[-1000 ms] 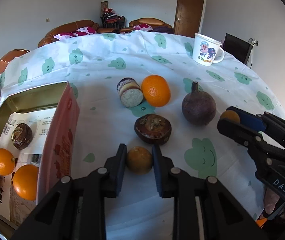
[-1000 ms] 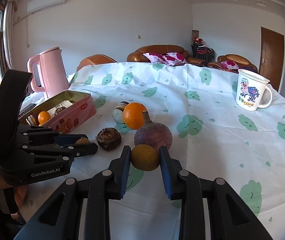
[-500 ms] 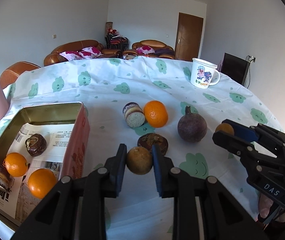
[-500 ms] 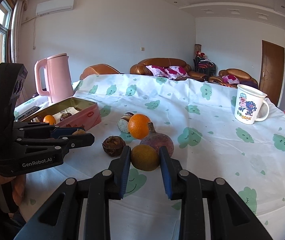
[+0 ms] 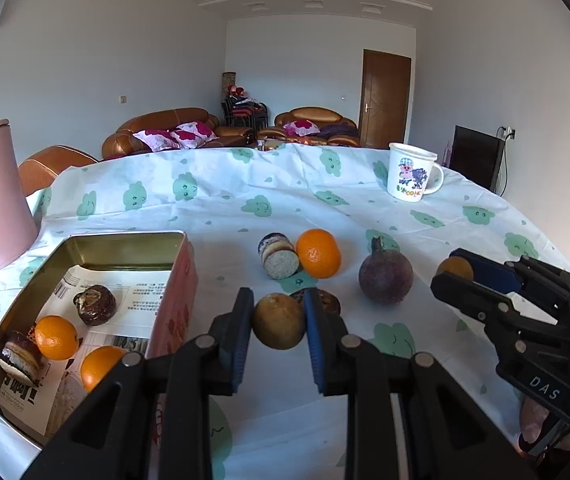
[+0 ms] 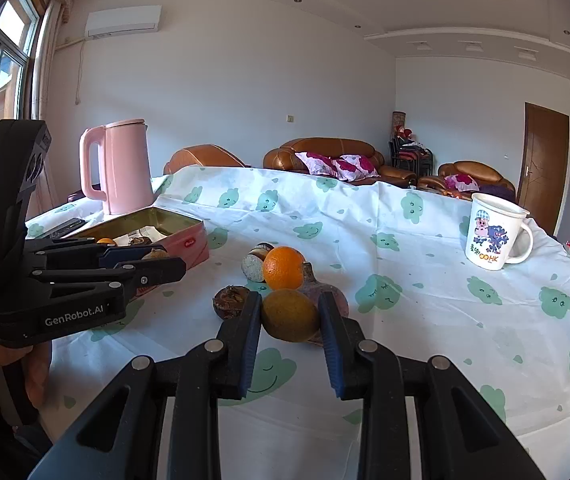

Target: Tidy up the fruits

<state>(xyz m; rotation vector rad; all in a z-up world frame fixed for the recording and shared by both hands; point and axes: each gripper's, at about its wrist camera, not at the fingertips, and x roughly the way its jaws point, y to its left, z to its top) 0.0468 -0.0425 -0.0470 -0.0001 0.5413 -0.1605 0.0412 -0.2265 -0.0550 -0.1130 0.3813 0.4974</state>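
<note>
left gripper (image 5: 278, 322) is clamping a brownish fruit (image 5: 278, 321) above the cloth, beside the pink tin (image 5: 175, 292). right gripper (image 6: 289, 316) is clamping a yellowish-orange fruit (image 6: 289, 314) near the purple fruit (image 5: 385, 277).

tablecloth (image 5: 221, 200): white, green cloud faces | tin (image 5: 175, 304): pink outside, gold inside | kettle (image 6: 123, 168): pink | mug (image 6: 493, 236): white, cartoon print | far orange (image 5: 318, 253): orange

Each wrist view looks forward and slightly down along its own fingers, close above the tablecloth (image 5: 269, 200). Both share the orange (image 5: 318, 253) (image 6: 283, 267) and mug (image 5: 412, 177) (image 6: 495, 236).
</note>
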